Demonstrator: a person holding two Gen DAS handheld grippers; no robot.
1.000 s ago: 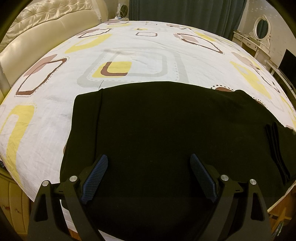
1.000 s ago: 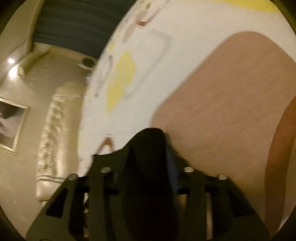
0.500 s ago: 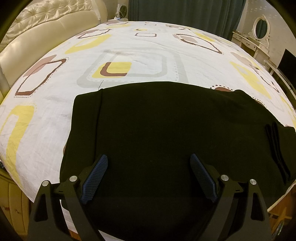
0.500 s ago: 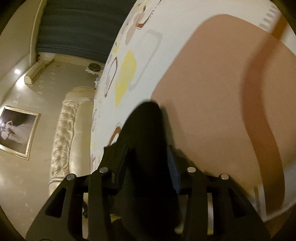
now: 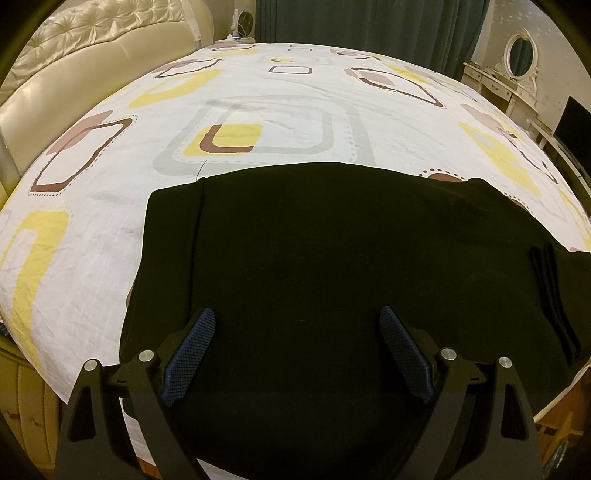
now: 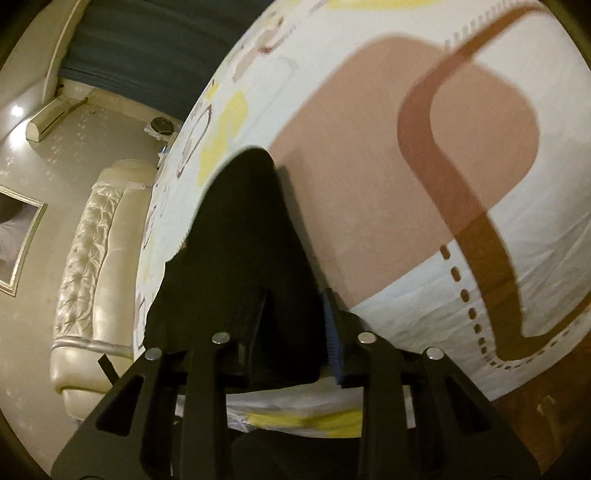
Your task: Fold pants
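The black pants [image 5: 332, 258] lie spread flat on the near part of the patterned bed sheet [image 5: 277, 110], with a folded band at their right end. My left gripper [image 5: 297, 314] hangs open just above the pants, and its blue pads [image 5: 192, 343] touch nothing. In the right wrist view a bunched fold of the pants [image 6: 247, 221] rises between the fingers of my right gripper [image 6: 297, 295]. Those jaws are closing on the cloth, lifted over the sheet's brown patch [image 6: 369, 166].
A cream tufted headboard [image 5: 74, 74] runs along the bed's left side. Dark green curtains [image 5: 369, 22] hang beyond the far edge. A white dressing table with an oval mirror [image 5: 517, 74] and a dark screen [image 5: 576, 122] stand at the right. The bed's near edge drops off below the grippers.
My right gripper has carried the black fold across the sheet, so the brown patch and its dark stripe have slid into view. The left gripper and the spread pants have not moved.
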